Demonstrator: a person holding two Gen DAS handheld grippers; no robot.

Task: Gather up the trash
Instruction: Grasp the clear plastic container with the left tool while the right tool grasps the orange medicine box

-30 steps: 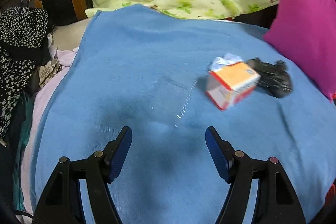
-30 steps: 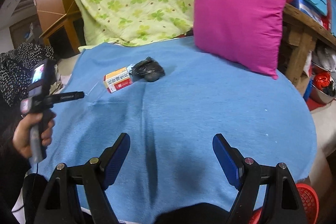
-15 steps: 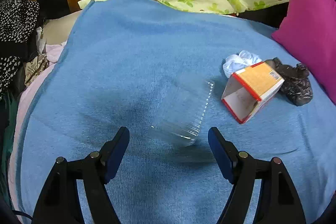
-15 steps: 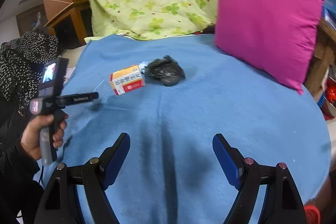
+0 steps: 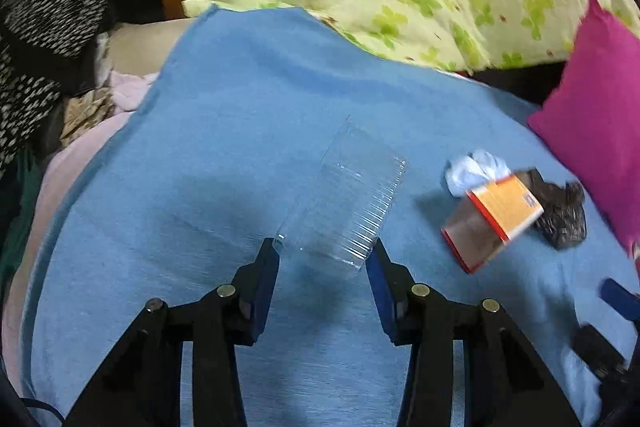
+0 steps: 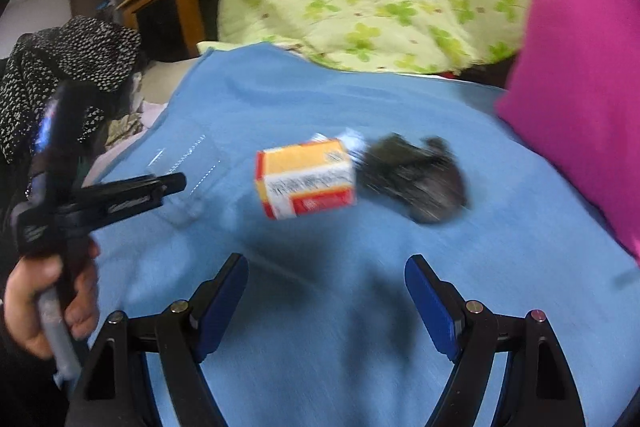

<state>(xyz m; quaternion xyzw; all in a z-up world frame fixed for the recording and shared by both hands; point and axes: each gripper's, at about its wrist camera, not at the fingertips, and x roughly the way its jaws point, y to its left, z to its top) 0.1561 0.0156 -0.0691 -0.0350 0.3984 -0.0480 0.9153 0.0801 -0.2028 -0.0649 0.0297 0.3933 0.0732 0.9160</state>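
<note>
Blue-padded fingers [image 5: 267,279] of the left gripper [image 5: 322,267] stand narrowed around the near end of the clear plastic container [image 5: 348,203], tips touching or nearly so; whether they grip I cannot tell. Low in its own frame, the right gripper [image 6: 326,291] gapes wide, empty. Mid-frame lie the orange carton [image 6: 306,179], white tissue [image 5: 474,171] and black bag [image 6: 416,177] on the blue blanket [image 5: 240,147]. Judging by this, nothing is collected yet.
</note>
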